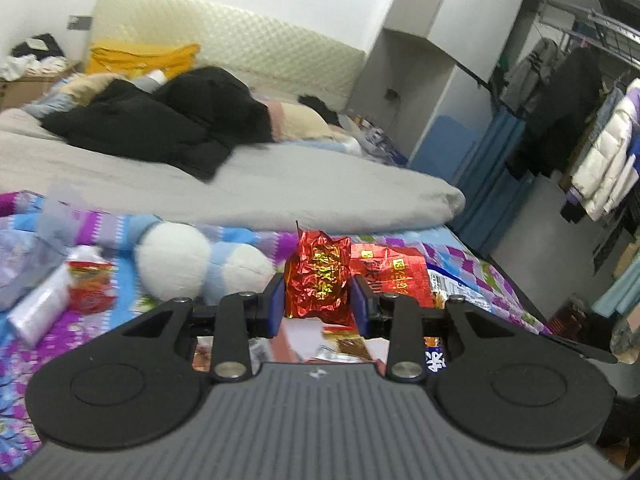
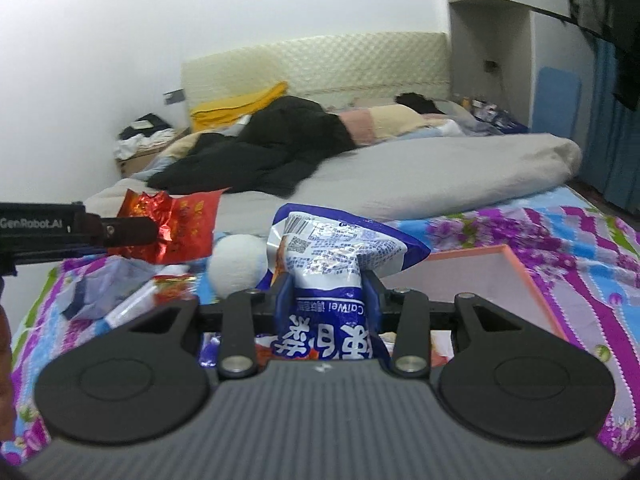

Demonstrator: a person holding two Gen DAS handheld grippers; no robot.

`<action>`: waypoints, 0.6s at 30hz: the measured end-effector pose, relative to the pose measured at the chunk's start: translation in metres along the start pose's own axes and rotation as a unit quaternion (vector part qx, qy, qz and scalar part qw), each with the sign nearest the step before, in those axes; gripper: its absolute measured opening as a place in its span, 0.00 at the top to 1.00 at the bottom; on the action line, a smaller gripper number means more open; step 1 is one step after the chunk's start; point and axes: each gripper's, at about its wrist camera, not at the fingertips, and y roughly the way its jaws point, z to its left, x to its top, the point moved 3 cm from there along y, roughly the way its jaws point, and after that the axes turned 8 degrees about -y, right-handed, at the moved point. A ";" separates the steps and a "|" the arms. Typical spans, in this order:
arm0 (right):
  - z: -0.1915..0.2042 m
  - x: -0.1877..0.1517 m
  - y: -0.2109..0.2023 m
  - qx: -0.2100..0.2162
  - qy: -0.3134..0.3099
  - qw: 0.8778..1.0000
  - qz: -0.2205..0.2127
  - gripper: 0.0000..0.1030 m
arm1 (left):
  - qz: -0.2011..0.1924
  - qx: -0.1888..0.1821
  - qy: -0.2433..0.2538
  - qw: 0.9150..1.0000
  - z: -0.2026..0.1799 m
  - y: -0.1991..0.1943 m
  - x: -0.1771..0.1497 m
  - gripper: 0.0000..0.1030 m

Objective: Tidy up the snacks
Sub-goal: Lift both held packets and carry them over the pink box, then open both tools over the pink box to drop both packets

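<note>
The bed (image 2: 440, 184) was seen filling both views, a grey duvet (image 1: 280, 184) spread across its far half and a flowered sheet (image 2: 592, 248) covering the near end, where the snacks had been gathered. A black coat (image 1: 168, 128) lay heaped toward the headboard. On the sheet to the right of the right gripper (image 2: 327, 300), an open pink box (image 2: 472, 276) was set (its floor bare where visible), just beside and slightly ahead of that gripper's fingers. A white and blue plush toy (image 1: 180, 260) was lying among the loose packets.

The blue and white snack bag (image 2: 332, 264) was held upright between the right gripper's jaws, which were closed narrowly on its lower half, its long axis running up and away from the fingers. The red foil packet (image 1: 320, 276) was pinched in the same way by the left gripper (image 1: 318, 300), jaws narrow around its crumpled body, long axis standing upward; a flatter red pouch (image 1: 392, 276) lay just behind it on the sheet. A small red and white packet (image 1: 90, 284) was left farther to the left, near a clear wrapper (image 1: 40, 304).

The box was judged the likely destination, lying to the right of both loads. The right hand was clearly the nearer, its bag needing only a short carry rightward and forward over the rim; the left load would have to cross the pile.
</note>
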 end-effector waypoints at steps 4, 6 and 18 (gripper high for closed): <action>-0.030 -0.012 0.019 -0.023 0.020 0.999 0.023 0.60 | 0.036 -0.015 0.008 0.999 -0.017 0.050 -0.010 0.62; -0.044 -0.019 0.030 -0.030 0.030 0.998 0.038 0.60 | 0.058 -0.021 0.012 0.998 -0.023 0.077 -0.016 0.62; -0.111 -0.076 0.103 -0.063 0.071 0.987 0.126 0.60 | 0.175 -0.018 0.037 0.984 -0.029 0.209 -0.071 0.62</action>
